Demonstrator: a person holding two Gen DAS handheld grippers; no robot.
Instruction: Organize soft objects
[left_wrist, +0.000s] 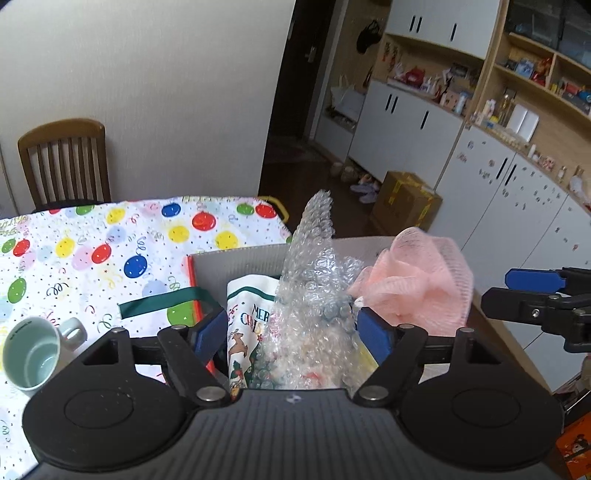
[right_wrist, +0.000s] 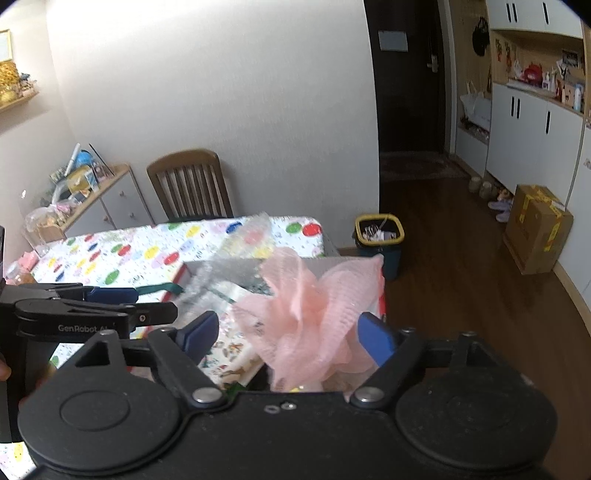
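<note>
Both the left hand-held gripper (left_wrist: 293, 332) and the right hand-held gripper (right_wrist: 288, 338) stand spread, the bubble wrap (left_wrist: 314, 295) and pink mesh sponge (right_wrist: 314, 325) lying loose between their fingers inside the grey box (left_wrist: 240, 260), whose bottom is hidden.

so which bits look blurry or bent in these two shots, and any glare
Left wrist view: the clear bubble wrap glints and reads soft, the white cupboards bow from fisheye distortion. Right wrist view: the bubble wrap smears with motion blur, the pink mesh bath sponge is slightly soft, the dark doorway curves; corners darken, light is flat.
</note>
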